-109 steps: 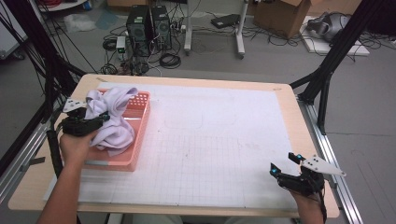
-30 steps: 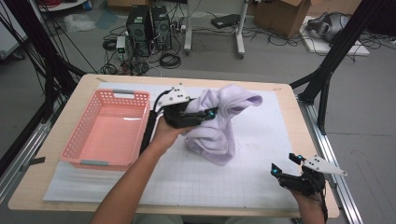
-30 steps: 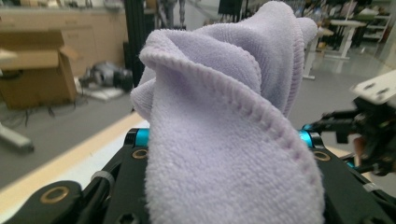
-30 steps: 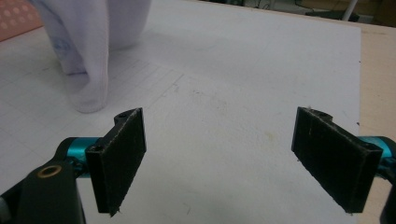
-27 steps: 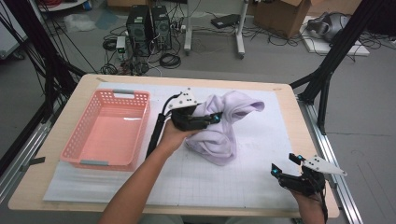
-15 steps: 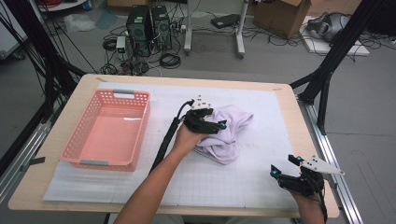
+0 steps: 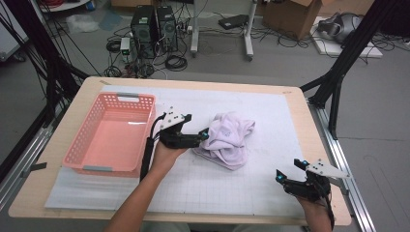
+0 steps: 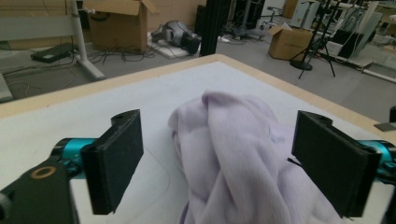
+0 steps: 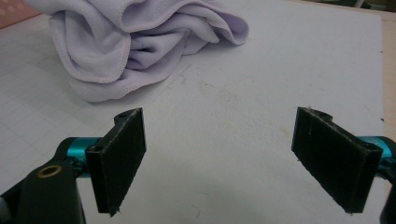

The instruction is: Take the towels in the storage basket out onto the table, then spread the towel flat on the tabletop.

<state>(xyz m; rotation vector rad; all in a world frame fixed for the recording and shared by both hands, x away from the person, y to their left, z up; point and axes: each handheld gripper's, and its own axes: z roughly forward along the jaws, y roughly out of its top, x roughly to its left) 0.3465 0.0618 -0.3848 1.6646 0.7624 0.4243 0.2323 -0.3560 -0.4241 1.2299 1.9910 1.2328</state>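
My left gripper (image 7: 205, 136) has just opened wide, dropping the towel (image 7: 226, 145) right of the basket (image 7: 77, 147) for spreading; my right gripper (image 7: 290, 170) waits wide open.

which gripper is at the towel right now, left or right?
The left gripper: its jaws, just opened, stand wide on either side of the lilac towel heaped mid-table. The right gripper sits open at the near right edge, bare mat between it and the towel.

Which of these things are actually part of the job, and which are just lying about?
Part of the job:
- lilac towel, crumpled on the white mat
- pink basket
- left gripper, jaws just opened, towel loose between them
- right gripper, open

Lying about:
- computer towers
- cardboard box
- floor cables
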